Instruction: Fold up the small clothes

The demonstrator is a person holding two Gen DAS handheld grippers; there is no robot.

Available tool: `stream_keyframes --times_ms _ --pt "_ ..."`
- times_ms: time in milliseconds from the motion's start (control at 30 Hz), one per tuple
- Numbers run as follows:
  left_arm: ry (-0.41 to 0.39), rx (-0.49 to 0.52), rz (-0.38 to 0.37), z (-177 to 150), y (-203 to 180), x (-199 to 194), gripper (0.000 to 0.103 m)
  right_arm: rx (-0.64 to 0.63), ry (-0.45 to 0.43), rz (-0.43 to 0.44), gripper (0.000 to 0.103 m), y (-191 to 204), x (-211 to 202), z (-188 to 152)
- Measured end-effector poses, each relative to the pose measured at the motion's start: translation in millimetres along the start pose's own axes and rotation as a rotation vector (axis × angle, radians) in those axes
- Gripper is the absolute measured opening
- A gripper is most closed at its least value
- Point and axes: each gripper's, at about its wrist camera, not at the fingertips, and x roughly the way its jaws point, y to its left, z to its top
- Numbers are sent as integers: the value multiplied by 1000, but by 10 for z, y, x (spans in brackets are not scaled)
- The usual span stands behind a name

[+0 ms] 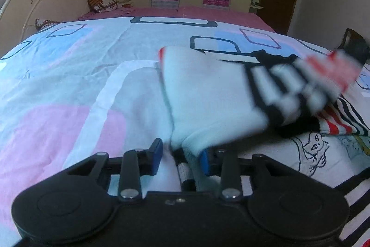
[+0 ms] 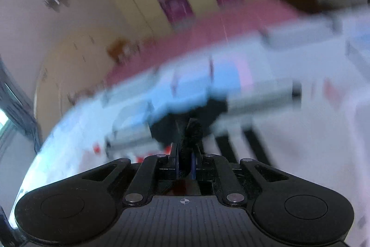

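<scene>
Left gripper (image 1: 181, 155) clamps the white garment (image 1: 208, 96) at its near edge over the patterned bedsheet (image 1: 69, 61); right gripper (image 2: 184, 162) pinches its black trim (image 2: 193, 131) (heavily blurred), lifting.

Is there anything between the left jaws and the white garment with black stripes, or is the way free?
Nothing visible is in the way. The left gripper already has an edge of the white garment with black and red stripes between its blue pads, over the patterned bed sheet.
</scene>
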Motion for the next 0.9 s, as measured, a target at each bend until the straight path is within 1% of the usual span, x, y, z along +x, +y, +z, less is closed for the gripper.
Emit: stream_keyframes --times_ms 33,67,133,167,367,433,600,733,767,800,833,867,900 --pt "-1 5 -1 -3 1 2 33 -15 -37 -6 9 -7 -98 46" --pt "-2 8 -3 -4 -1 5 33 -28 -35 -22 9 -28 -116 54" --pt "-3 8 -5 -5 1 19 33 -41 31 -57 9 -124 -70 -15" --pt "-3 6 -7 -6 6 19 33 -35 47 -62 9 -164 -64 -60" --pt "5 -2 -16 12 28 21 33 7 54 -72 9 -240 -138 -237" --pt "8 -2 -17 16 34 26 33 22 81 -88 9 -301 -53 -266" --pt "20 12 -17 37 26 42 33 91 155 -117 9 -500 63 -477" --pt "56 29 -51 93 54 45 33 118 201 -124 9 -585 92 -595" --pt "66 31 -67 110 78 19 35 124 211 -124 15 -598 73 -595" --pt "67 13 -88 123 118 -36 36 118 192 -157 42 -594 -6 -577" --pt "51 -12 -113 136 167 -135 39 107 150 -174 64 -590 -102 -547" --pt "30 -27 -127 152 195 -223 40 103 103 -159 65 -603 -201 -499" --pt "0 -33 -133 183 204 -312 41 107 98 -141 65 -632 -246 -450"
